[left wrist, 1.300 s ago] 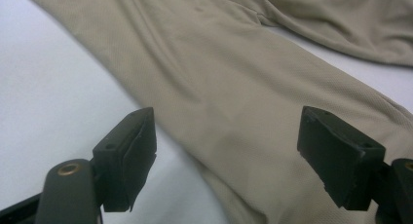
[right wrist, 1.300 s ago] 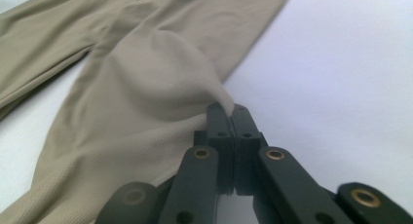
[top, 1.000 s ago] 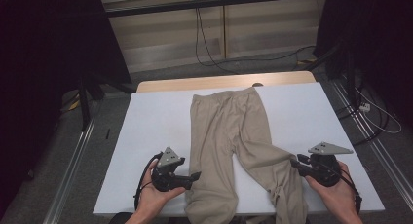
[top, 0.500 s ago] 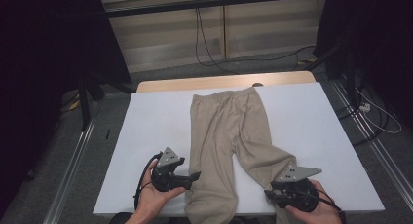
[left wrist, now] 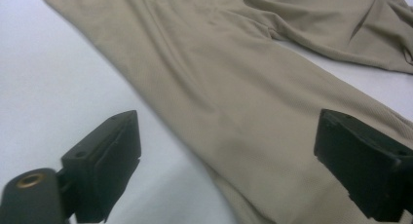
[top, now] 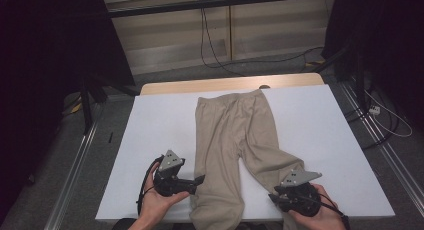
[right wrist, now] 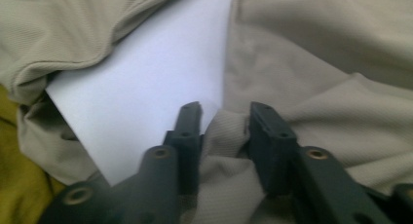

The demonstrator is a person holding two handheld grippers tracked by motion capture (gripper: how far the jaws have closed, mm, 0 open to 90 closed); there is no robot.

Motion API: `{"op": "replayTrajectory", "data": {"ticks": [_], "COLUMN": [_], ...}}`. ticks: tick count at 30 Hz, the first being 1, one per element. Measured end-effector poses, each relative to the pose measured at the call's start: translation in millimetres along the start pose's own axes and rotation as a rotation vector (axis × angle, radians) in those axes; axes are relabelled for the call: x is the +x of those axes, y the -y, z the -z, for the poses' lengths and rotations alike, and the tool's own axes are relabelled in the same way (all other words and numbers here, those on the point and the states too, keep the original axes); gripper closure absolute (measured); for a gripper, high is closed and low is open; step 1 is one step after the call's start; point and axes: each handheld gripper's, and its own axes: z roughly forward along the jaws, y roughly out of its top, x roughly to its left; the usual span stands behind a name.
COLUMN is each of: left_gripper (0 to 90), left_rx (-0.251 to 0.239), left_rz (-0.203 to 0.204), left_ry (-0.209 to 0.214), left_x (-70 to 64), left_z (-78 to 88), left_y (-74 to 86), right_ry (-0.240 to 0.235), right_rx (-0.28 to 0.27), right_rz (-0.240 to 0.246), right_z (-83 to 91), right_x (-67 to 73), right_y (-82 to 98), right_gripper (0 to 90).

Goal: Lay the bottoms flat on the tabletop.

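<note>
Trousers (top: pixel 235 140) of beige cloth lie flat on the white table (top: pixel 160 130), their long axis running from the far edge toward the person. The waistband points away, to the far side, and the two legs point back toward the near edge, spreading apart as they come, so that a wedge of bare table shows between them. The leg on the person's left runs nearly straight down to the near edge; the other angles outward to the person's right.

The left gripper (top: pixel 197 181) rests at the outer side of the straighter leg, near its lower end. In the left gripper view its jaws stand wide, having just been opening: one jaw is over bare white table beside the cloth's edge, the other over the leg itself, and the leg's outer hem line passes between them. The pads press on nothing.

The right gripper (top: pixel 272 196) sits at the lower end of the angled leg, close to the near edge of the table. In the right gripper view its jaws are drawn narrow, having just been closing, and a raised fold of the beige cloth (right wrist: pixel 226 136) is bunched between them, touched by both pads. Just ahead of the jaw tips lies the white wedge of table, with cloth on either side.
</note>
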Motion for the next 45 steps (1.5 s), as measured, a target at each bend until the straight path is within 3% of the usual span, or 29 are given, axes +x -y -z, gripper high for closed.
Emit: {"op": "replayTrajectory", "data": {"ticks": [3, 6, 9, 15, 18, 20, 23, 27, 30, 33, 36, 38, 41, 45], "left_gripper": [8.8, 8.9, 9.2, 9.5, 9.5, 9.5, 9.5, 9.9, 9.9, 9.9, 10.4, 10.4, 10.4, 10.5], "left_rx": [0.000, -0.001, 0.002, 0.008, 0.003, 0.005, 0.004, 0.004, -0.002, 0.001, 0.005, 0.004, 0.002, 0.002], "left_rz": [-0.006, -0.007, -0.006, -0.011, -0.008, -0.008, -0.011, -0.006, 0.002, -0.003, -0.008, -0.007, -0.007, -0.008], "left_ry": [0.004, 0.002, 0.003, 0.004, 0.008, 0.009, 0.008, 0.011, 0.009, 0.010, 0.014, 0.016, 0.014, 0.014], "left_x": [-0.7, -0.9, -0.7, -1.6, -1.3, -1.0, -0.8, -0.6, 0.5, 0.5, -0.6, -0.1, 0.8, 0.0], "left_z": [-0.1, -0.3, -0.7, -1.1, -0.8, -0.7, -1.2, -0.9, -0.6, -1.7, -1.9, -1.8, -1.5, -1.8], "left_y": [0.0, -0.1, -0.1, -0.1, 0.0, 0.0, -0.2, -0.5, -0.9, -1.4, -1.6, -1.7, -2.0, -2.5], "right_ry": [0.047, -0.002, -0.059, -0.137, -0.181, -0.159, -0.113, -0.018, 0.016, 0.032, 0.078, 0.094, 0.094, 0.052], "right_rx": [0.015, 0.012, 0.000, -0.011, -0.022, -0.057, -0.103, -0.131, -0.155, -0.087, -0.021, -0.014, -0.014, -0.028], "right_rz": [0.025, -0.005, -0.017, 0.014, 0.010, 0.004, -0.048, -0.106, -0.152, -0.184, -0.154, -0.140, -0.163, -0.149], "right_z": [2.2, 5.4, 7.0, 7.0, 5.0, 10.0, 20.5, 32.7, 43.2, 40.1, 29.3, 27.1, 27.0, 23.4], "right_x": [5.1, 7.2, 17.9, 47.1, 49.6, 42.1, 17.3, -19.9, -35.7, -41.4, -36.8, -37.1, -40.2, -36.9], "right_y": [0.8, 3.5, 5.3, 4.5, 2.7, -0.8, -2.6, 2.6, 8.7, 15.0, 19.0, 20.0, 23.4, 25.7], "right_gripper": [82.7, 86.8, 87.4, 87.0, 74.8, 62.1, 60.0, 71.6, 76.9, 76.9, 74.8, 73.7, 70.4, 61.1]}}
